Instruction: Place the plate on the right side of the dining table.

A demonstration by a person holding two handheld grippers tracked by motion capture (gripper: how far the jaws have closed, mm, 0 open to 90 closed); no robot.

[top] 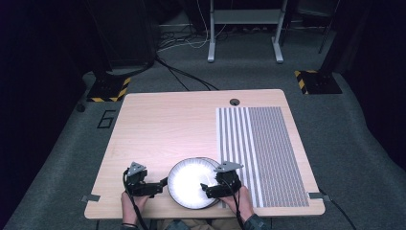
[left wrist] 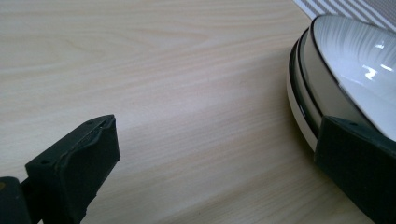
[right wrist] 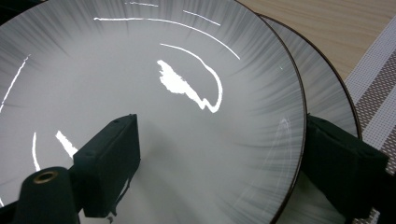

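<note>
A light wooden table (top: 163, 129) stands on grey carpet. Its right part carries a striped woven placemat (top: 263, 153). Near the front edge sit stacked white plates (top: 189, 184) with dark rims, touching the placemat's left border.

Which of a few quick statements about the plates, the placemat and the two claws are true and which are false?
1. Two plates are stacked, the top plate sitting off-centre on the lower plate. True.
2. The striped placemat lies on the left half of the table. False: it lies on the right half.
3. The right claw is open, one jaw over the top plate's inside and the other outside its rim. True.
4. The left claw is shut. False: its jaws stand wide apart, one of them at the plates' edge.
5. Food lies on the top plate. False: it shows only glare.
</note>
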